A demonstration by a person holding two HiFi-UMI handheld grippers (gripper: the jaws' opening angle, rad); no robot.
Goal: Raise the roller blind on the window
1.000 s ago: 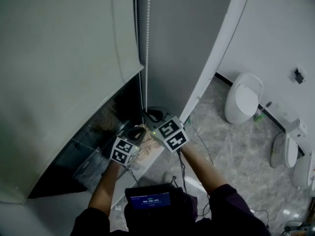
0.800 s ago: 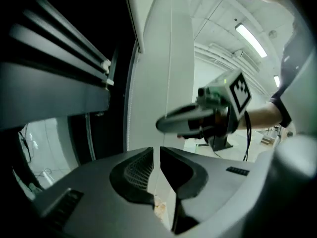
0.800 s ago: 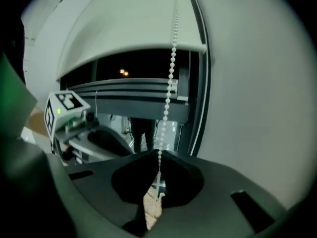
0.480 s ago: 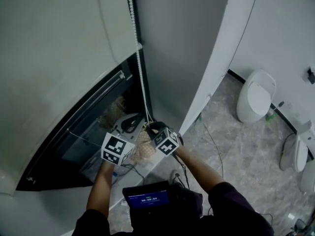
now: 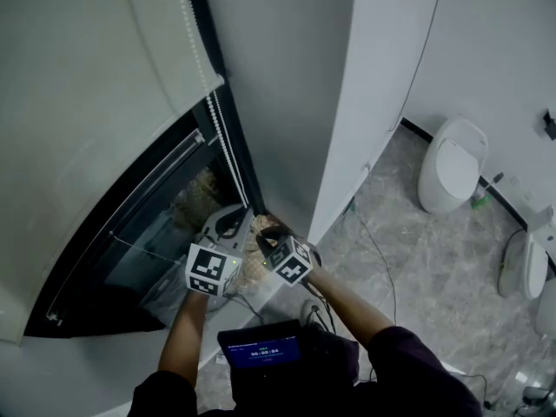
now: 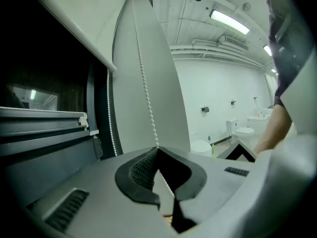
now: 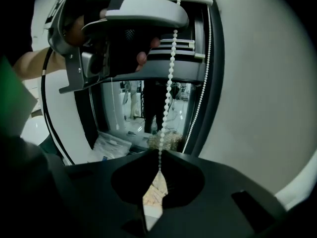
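Observation:
The grey roller blind (image 5: 95, 120) hangs at the left, its bottom bar (image 5: 130, 168) partway up the dark window (image 5: 148, 241). A white bead chain (image 5: 207, 94) runs down the window's right side to both grippers. My left gripper (image 5: 240, 219) is shut on one strand of the chain (image 6: 143, 83), which enters its closed jaws (image 6: 158, 148). My right gripper (image 5: 261, 226) sits just beside and below it, shut on the same strand (image 7: 169, 83) where it ends at the jaw tips (image 7: 159, 170). The second strand (image 7: 200, 83) hangs free by the frame.
A white wall panel (image 5: 365, 102) stands right of the window. Urinals (image 5: 452, 176) line the far wall over a grey tiled floor. Plastic-wrapped items (image 7: 111, 145) lie beyond the glass. A tablet (image 5: 262, 352) hangs at the person's chest.
The blind's bottom edge has gone up and more dark glass shows. Both grippers have moved lower and closer together along the chain.

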